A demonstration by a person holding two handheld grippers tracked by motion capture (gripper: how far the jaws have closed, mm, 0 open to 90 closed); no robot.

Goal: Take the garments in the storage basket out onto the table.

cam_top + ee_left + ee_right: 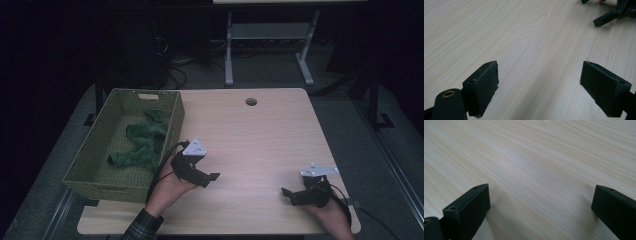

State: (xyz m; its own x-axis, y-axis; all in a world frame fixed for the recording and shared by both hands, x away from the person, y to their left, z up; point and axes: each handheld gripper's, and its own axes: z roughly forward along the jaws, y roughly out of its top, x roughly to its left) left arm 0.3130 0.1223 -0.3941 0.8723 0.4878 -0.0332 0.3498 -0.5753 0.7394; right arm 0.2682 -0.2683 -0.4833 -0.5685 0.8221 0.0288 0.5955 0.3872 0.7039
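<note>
A green woven basket (95,155) stands on the left part of the light wood table (250,145), and a crumpled green cloth (142,145) lies inside it. My left gripper (204,169) rests just right of the basket's near corner, pointing right. In the left gripper view, my left gripper (539,82) is open wide over bare wood. My right gripper (290,196) lies low near the table's front right, pointing left. In its own view, my right gripper (540,205) is open too, with nothing between the jaws.
A round cable hole (251,101) sits near the table's far edge. Beyond the table stands the white frame (229,60) of another desk on a dark floor. The right gripper's jaw tip (607,18) shows far off in the left gripper view.
</note>
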